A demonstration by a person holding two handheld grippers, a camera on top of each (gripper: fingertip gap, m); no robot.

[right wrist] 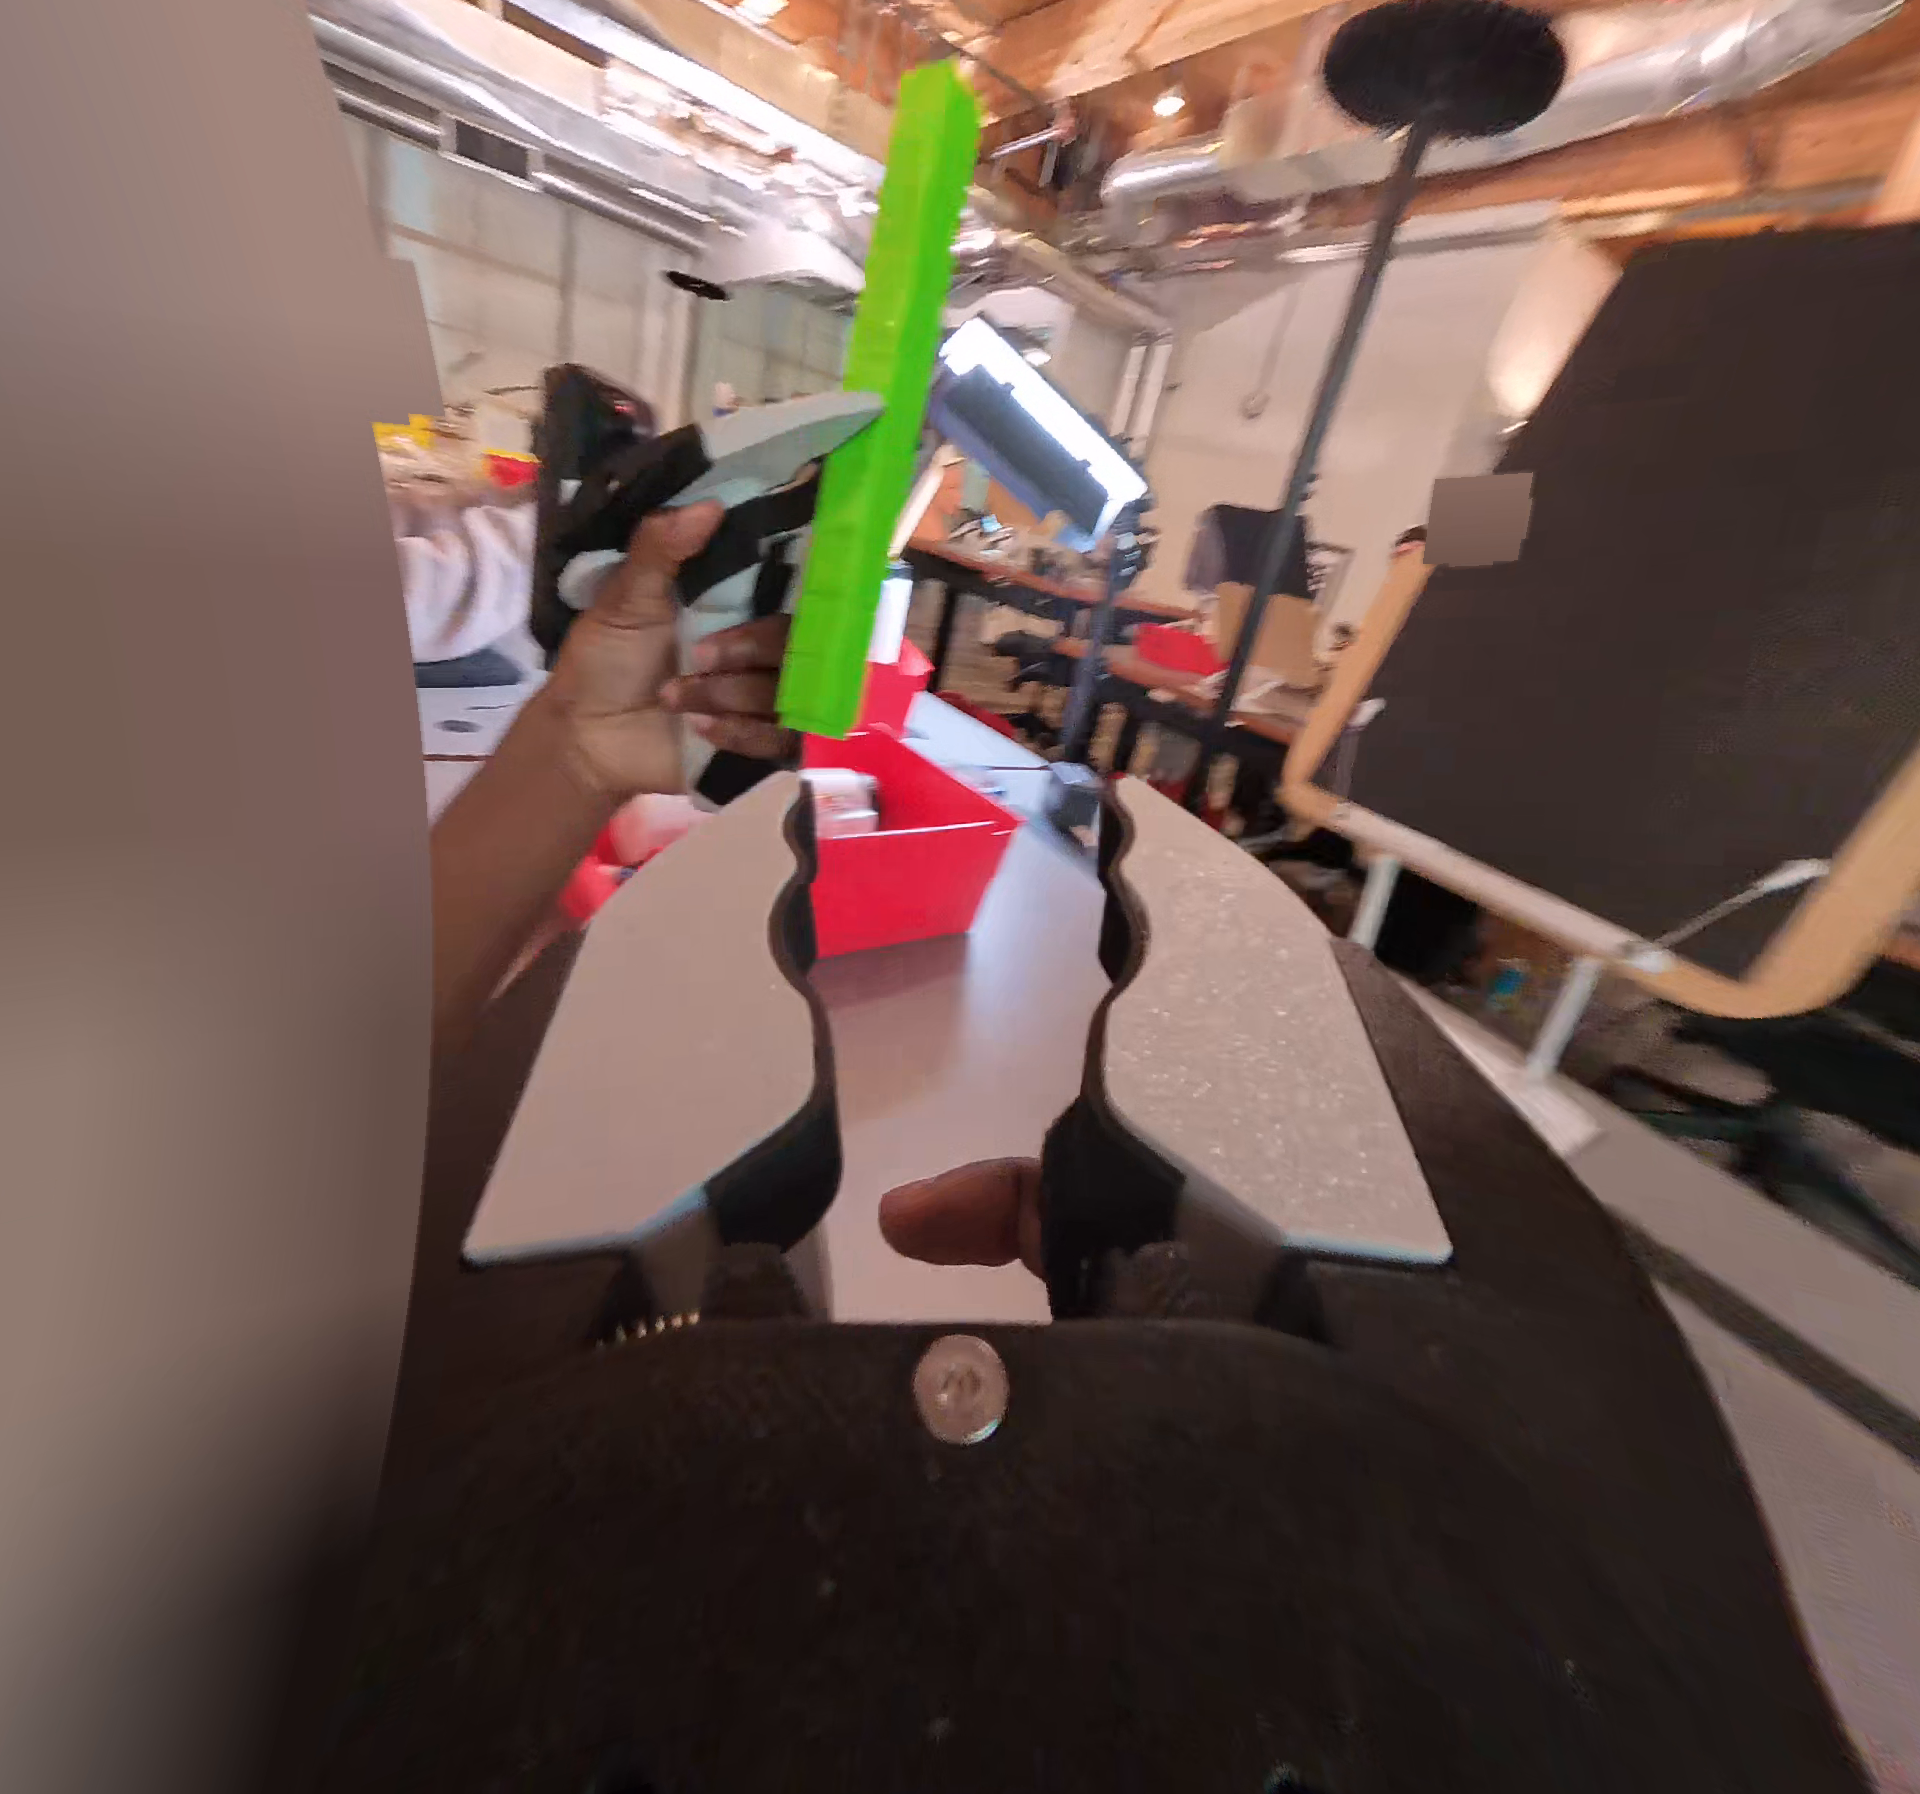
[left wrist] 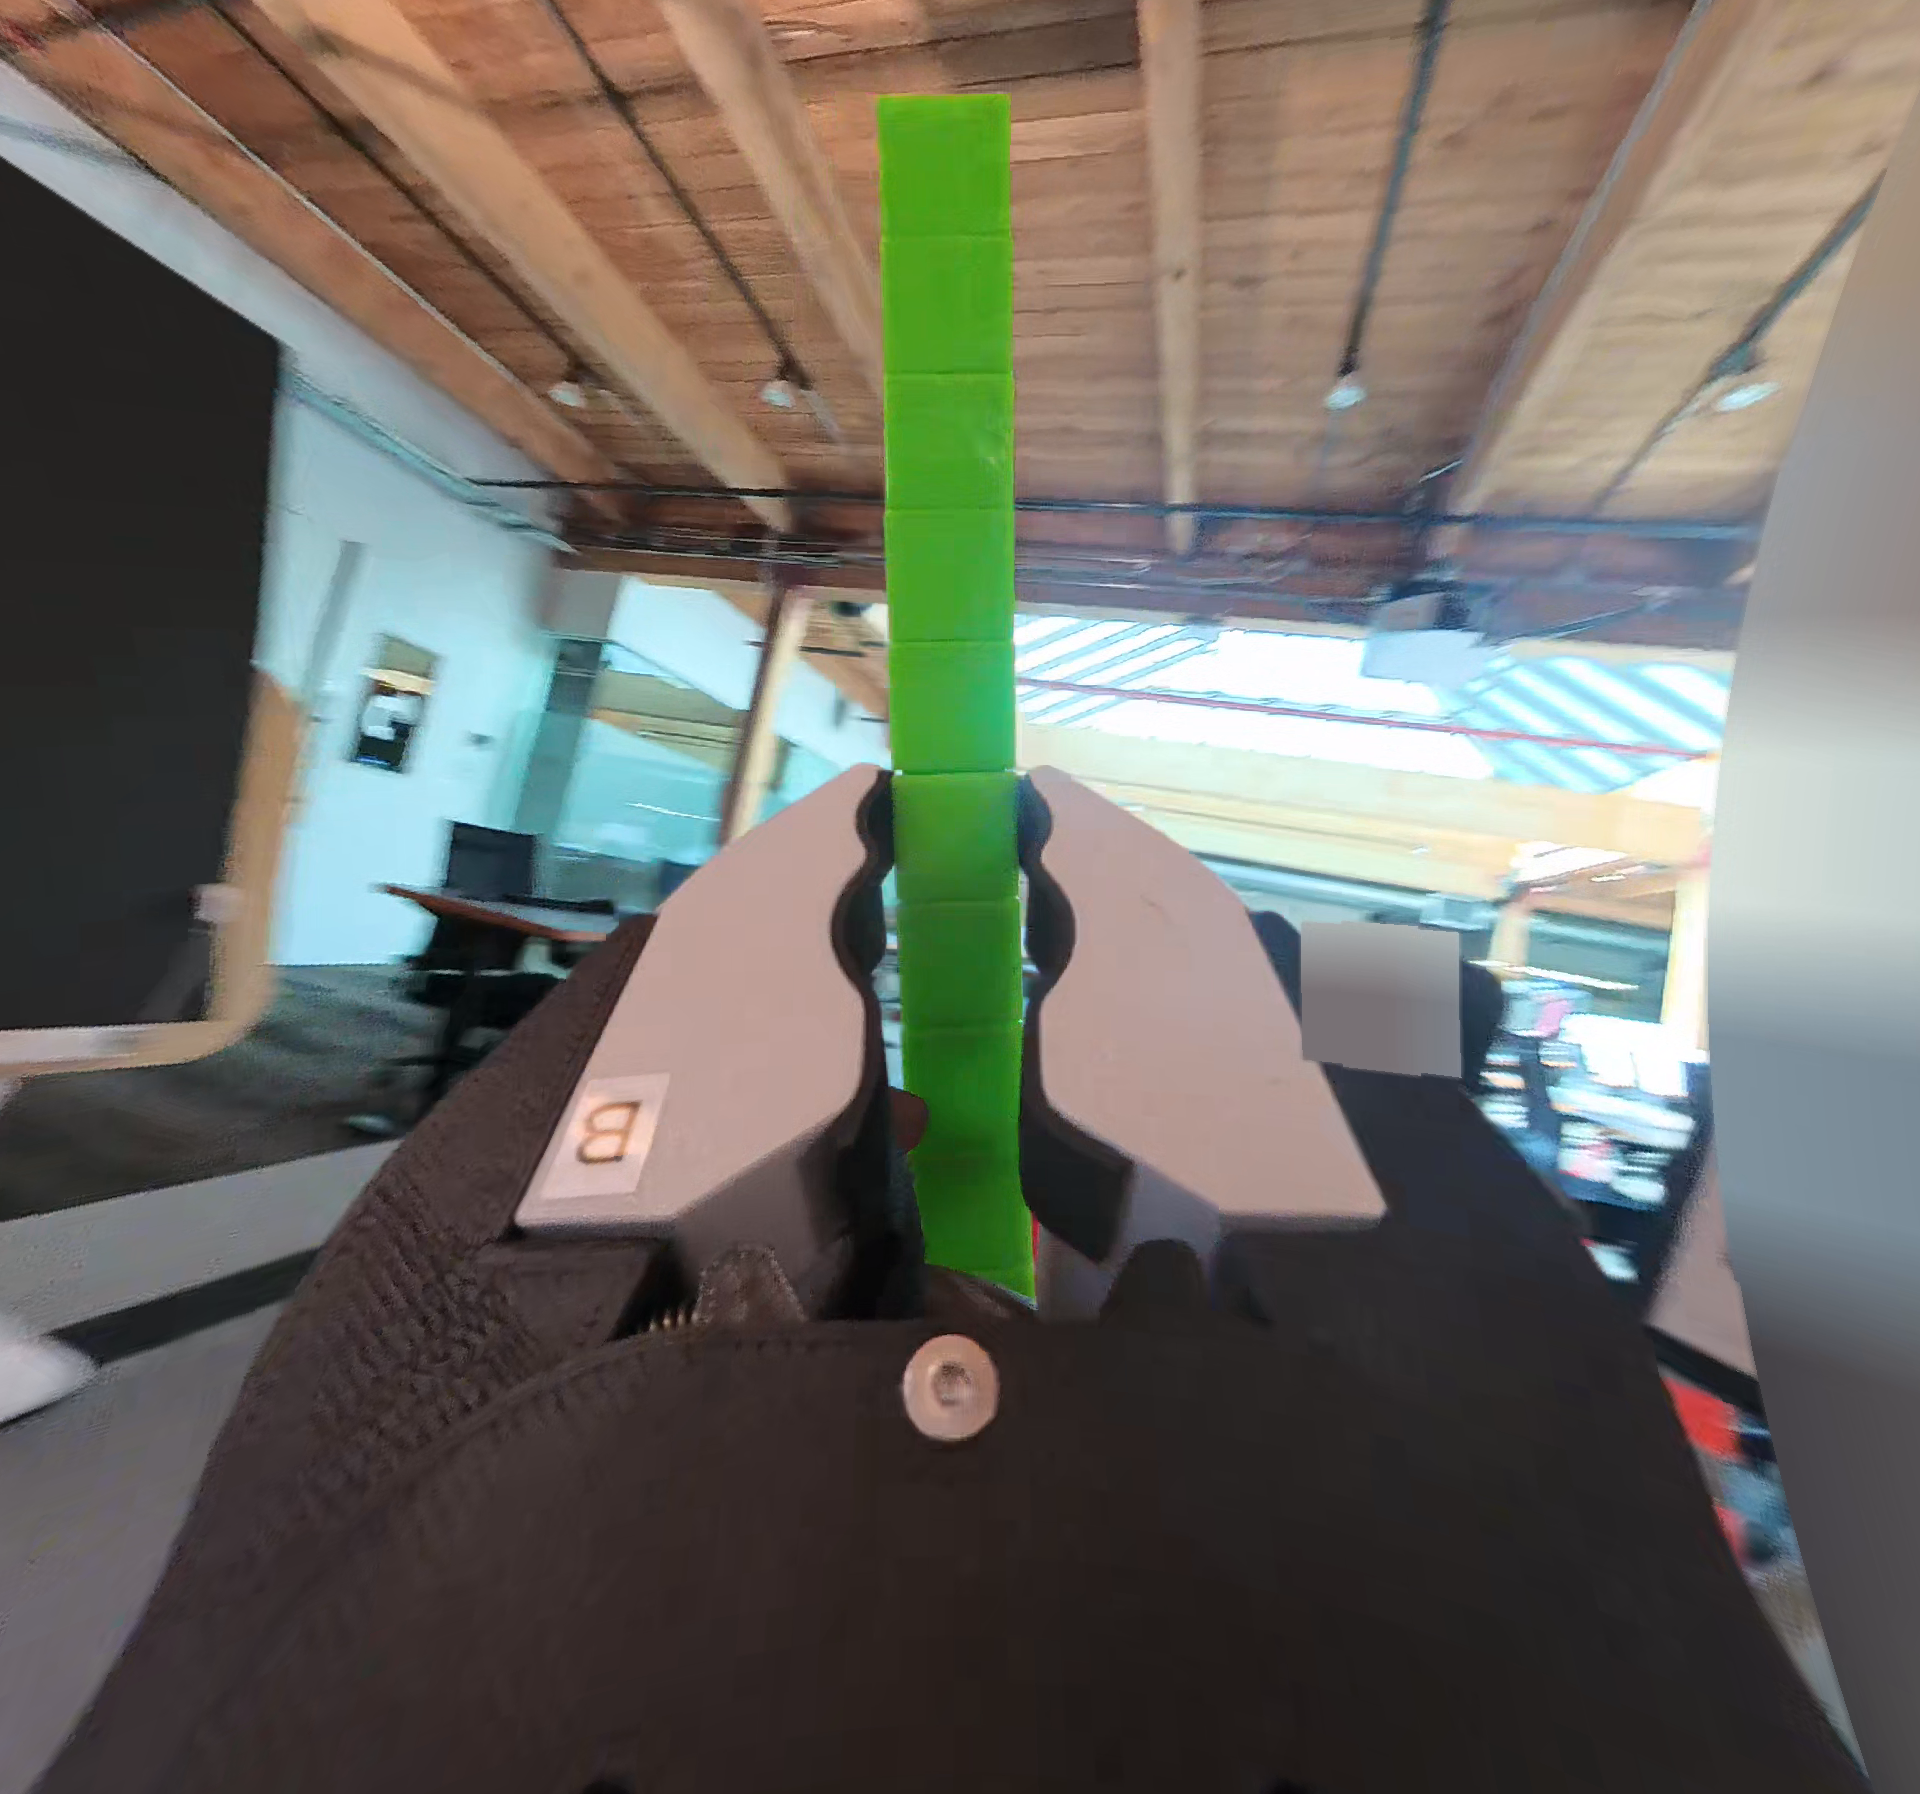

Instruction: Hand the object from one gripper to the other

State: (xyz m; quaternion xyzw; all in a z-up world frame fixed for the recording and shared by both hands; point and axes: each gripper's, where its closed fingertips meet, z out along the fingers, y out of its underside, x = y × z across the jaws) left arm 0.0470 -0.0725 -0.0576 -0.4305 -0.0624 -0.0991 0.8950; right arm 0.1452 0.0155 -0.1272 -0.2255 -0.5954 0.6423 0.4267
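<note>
A long bright green segmented bar (left wrist: 948, 456) stands upright between the fingers of my left gripper (left wrist: 956, 788), which is shut on its lower part. The bar reaches far above the fingertips toward the ceiling. In the right wrist view the same green bar (right wrist: 883, 394) is held in the air, tilted slightly right, by the left gripper (right wrist: 831, 445) in a person's hand (right wrist: 644, 664). My right gripper (right wrist: 951, 799) is open and empty, its fingertips just below the bar's lower end and apart from it.
A red bin (right wrist: 914, 861) sits on the grey table (right wrist: 935, 1048) behind my right gripper. A black stand with a round top (right wrist: 1444, 82) rises at the right. A dark panel with a wooden frame (right wrist: 1662, 601) stands further right. Wooden ceiling beams (left wrist: 727, 186) are overhead. The tips of one gripper are about 15 cm away from the tips of the other.
</note>
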